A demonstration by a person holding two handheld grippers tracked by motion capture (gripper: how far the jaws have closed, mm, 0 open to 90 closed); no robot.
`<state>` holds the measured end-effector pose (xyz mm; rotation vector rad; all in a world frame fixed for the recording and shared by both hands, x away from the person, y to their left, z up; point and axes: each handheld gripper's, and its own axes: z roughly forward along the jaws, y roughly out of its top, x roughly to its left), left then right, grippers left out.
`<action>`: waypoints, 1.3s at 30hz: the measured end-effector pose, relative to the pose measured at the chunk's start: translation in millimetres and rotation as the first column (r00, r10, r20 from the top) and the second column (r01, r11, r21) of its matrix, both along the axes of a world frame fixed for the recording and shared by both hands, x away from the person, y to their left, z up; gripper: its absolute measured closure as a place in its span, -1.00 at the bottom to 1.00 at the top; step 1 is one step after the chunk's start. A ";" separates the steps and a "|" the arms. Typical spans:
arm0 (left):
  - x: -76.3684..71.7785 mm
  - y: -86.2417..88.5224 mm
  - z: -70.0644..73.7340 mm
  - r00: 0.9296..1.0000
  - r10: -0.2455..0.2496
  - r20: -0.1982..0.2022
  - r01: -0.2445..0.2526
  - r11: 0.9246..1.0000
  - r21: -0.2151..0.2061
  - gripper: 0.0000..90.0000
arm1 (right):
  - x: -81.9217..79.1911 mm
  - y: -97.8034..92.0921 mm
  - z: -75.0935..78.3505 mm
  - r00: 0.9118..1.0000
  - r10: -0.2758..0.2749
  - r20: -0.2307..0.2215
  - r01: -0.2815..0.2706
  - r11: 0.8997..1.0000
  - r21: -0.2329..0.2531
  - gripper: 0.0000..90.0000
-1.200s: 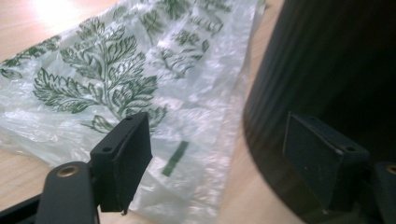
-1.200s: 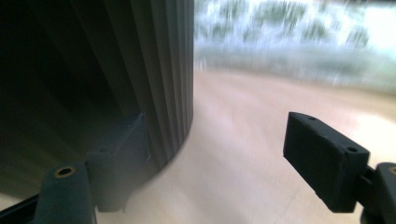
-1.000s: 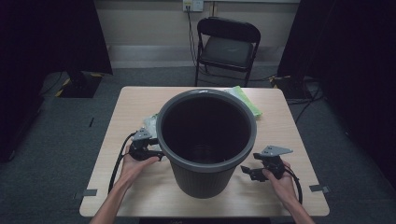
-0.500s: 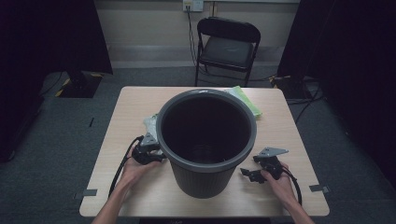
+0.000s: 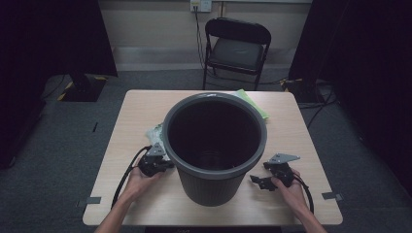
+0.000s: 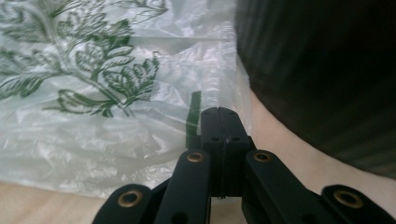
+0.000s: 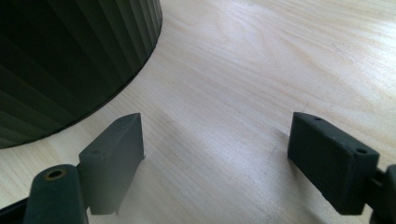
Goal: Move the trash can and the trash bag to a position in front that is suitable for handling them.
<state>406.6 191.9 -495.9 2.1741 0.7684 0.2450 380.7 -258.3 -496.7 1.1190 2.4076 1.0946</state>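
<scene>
The bin [image 5: 214, 145] stands between both grippers; bare table [image 5: 296, 126] lies right.

Two black, hand-held, two-jaw tools. Left gripper [image 6: 223, 122]: matte black linkage arms joined by brass-coloured rivets, two small screws near the tips of slim, flat-faced jaws. Right gripper [image 7: 215, 154]: blocky, dark rectangular jaw pads with tiny screw holes, one brass rivet on the link. Grey three-cornered plate atop each body, looping black cable trailing behind. Bare forearms and hands, no sleeves in sight.
</scene>
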 end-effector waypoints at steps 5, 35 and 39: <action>-12.8 -2.1 2.7 0.999 -0.039 -0.023 0.038 0.999 -0.011 1.00 | -0.8 0.3 0.2 1.000 -0.003 -0.002 0.003 1.000 -0.002 -0.60; -66.7 17.9 21.9 0.999 -0.047 0.014 0.048 0.996 -0.077 0.14 | -0.9 2.2 0.1 1.000 -0.003 0.000 0.003 1.000 -0.009 -0.63; -57.6 19.7 13.8 0.999 -0.038 -0.011 0.037 0.998 -0.051 -0.02 | -0.8 2.1 0.1 1.000 -0.003 -0.003 0.003 1.000 -0.005 -0.64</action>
